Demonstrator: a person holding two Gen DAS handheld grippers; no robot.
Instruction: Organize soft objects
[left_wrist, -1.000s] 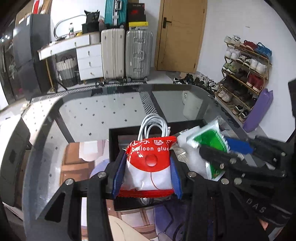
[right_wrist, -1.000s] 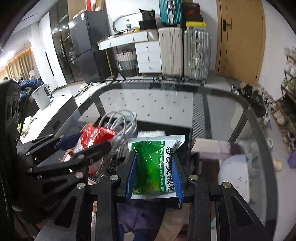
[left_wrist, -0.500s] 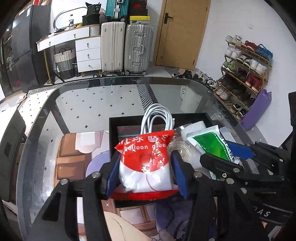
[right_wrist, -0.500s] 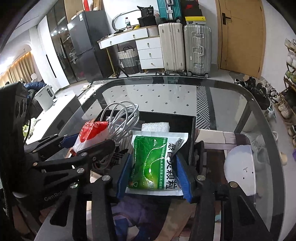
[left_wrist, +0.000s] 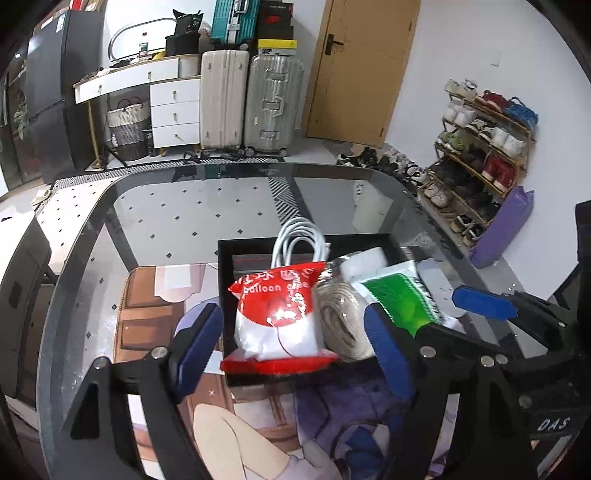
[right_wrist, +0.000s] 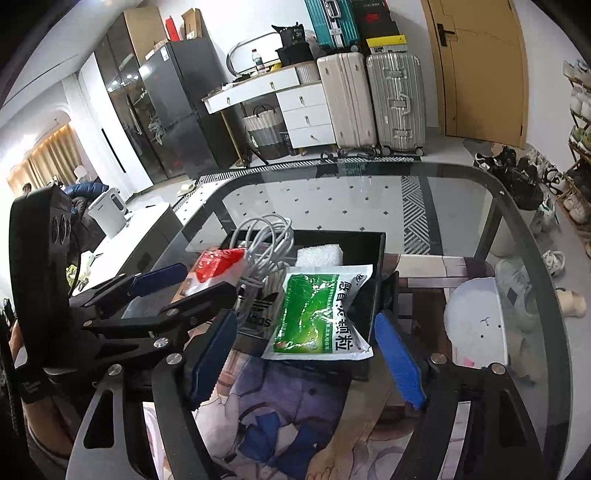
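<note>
soft packets fill a black tray (left_wrist: 225, 258) that sits on a glass-topped table (left_wrist: 184, 206), partly over an illustrated anime mat (left_wrist: 147, 306) lying on the glass. one red and white "balloon glue" bag (left_wrist: 277, 314) leans at the tray's near edge, one green medicine sachet (right_wrist: 317, 314) overhangs the same edge further right, and between them lie one coil of white cable (left_wrist: 299, 236), one roll of pale cord (left_wrist: 340, 321), one adidas-printed packet (right_wrist: 260, 314) and one block of white foam (right_wrist: 319, 254). the left gripper (left_wrist: 291, 350) is spread wide, its blue pads on either side of the red bag without touching it, gripping nothing. the right gripper (right_wrist: 306, 354) is likewise wide open, its pads flanking the green sachet with clear gaps, gripping nothing. through the glass a tiled floor with small dark diamonds shows. at the back of the room stand two upright suitcases (left_wrist: 251, 99), one cream and one silver, with a teal one (left_wrist: 232, 22) stacked above, a white drawer unit (left_wrist: 170, 107), one woven basket (left_wrist: 127, 129), a dark fridge (right_wrist: 177, 110), one wooden door (left_wrist: 362, 66) and one shoe rack (left_wrist: 480, 155) along the right wall.
</note>
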